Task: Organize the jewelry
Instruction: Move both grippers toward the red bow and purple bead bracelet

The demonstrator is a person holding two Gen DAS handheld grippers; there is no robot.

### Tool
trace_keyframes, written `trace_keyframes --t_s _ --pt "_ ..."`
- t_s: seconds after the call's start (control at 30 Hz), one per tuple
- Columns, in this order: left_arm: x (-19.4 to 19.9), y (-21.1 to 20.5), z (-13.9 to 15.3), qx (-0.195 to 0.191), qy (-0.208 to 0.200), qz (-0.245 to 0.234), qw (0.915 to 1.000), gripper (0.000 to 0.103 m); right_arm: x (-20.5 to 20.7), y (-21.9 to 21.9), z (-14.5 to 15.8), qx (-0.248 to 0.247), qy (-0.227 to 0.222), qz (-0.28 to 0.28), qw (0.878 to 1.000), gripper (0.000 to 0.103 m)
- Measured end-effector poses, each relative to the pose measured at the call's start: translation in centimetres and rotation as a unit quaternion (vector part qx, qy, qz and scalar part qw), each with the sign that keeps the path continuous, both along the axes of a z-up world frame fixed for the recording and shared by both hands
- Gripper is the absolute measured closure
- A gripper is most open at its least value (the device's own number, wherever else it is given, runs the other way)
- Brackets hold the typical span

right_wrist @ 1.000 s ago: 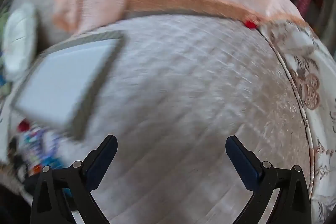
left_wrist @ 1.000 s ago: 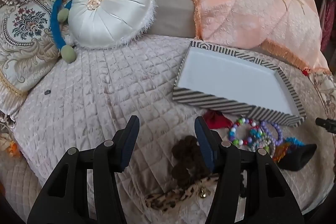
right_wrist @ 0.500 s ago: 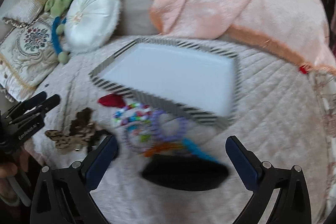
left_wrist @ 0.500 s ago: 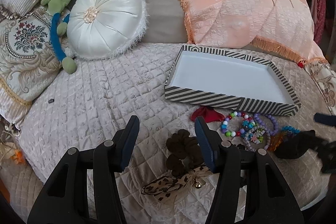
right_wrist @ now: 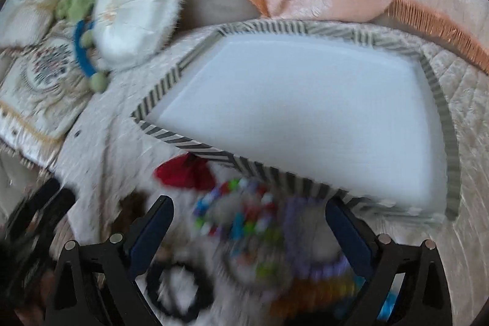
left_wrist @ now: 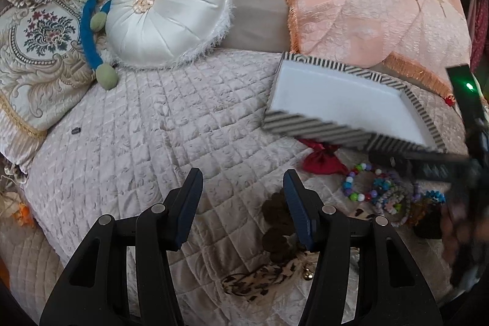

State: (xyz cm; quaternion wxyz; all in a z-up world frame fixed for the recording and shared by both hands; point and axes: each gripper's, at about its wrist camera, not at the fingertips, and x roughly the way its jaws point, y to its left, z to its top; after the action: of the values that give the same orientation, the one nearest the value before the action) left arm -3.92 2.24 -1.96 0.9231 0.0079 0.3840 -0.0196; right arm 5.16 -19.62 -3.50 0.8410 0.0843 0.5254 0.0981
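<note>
Beaded bracelets (right_wrist: 244,213) lie near the striped tray (right_wrist: 452,173) on the bed, and the right claw (right_wrist: 247,222), just swung over them, is closing on nothing yet; left claw (left_wrist: 241,197) idles released.

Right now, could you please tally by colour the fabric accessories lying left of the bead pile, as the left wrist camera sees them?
Red pouch: 1
Brown scrunchie: 1
Leopard-print tie: 1
Total: 3
</note>
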Motion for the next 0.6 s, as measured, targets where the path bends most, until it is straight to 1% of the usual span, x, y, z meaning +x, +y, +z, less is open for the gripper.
trace_keyframes --t_s 0.03,0.1,0.13,0.23,0.27,0.37,0.47,0.53,0.6 --pt "0.1 0.1 -0.1 -0.002 0.001 0.001 1.0000 0.048 0.9 -0.2 -0.1 -0.005 -0.005 -0.006 1.000 0.009" --pt "0.4 0.2 -0.1 -0.005 0.003 0.003 1.0000 0.048 1.8 -0.5 0.1 0.000 -0.009 -0.006 1.000 0.009" --pt "0.5 0.2 -0.1 -0.005 0.003 0.003 1.0000 0.048 1.9 -0.6 0.2 0.000 -0.010 -0.004 1.000 0.009" --pt "0.6 0.0 -0.2 -0.006 0.004 -0.001 1.0000 0.048 1.5 -0.7 1.3 -0.021 -0.029 0.004 0.999 0.009" --pt "0.6 -0.2 -0.2 -0.006 0.005 -0.003 1.0000 0.048 0.8 -0.9 2.0 -0.032 -0.040 0.005 0.999 0.009" --pt "0.7 -0.6 -0.3 -0.007 0.007 -0.009 0.9999 0.048 -0.9 -1.9 3.4 -0.042 -0.061 0.007 0.997 0.009" --pt "0.6 -0.8 -0.2 -0.013 0.006 -0.013 0.9998 0.048 -3.4 -3.0 4.7 -0.071 -0.088 0.008 0.994 0.009" --pt "0.6 -0.9 -0.1 -0.018 0.005 -0.015 0.9997 0.048 -4.5 -3.3 4.8 -0.087 -0.096 -0.003 0.992 0.009" --pt "0.6 -1.0 -0.1 -0.020 0.005 -0.016 0.9997 0.048 -5.3 -4.1 4.6 -0.084 -0.089 -0.010 0.992 0.009"
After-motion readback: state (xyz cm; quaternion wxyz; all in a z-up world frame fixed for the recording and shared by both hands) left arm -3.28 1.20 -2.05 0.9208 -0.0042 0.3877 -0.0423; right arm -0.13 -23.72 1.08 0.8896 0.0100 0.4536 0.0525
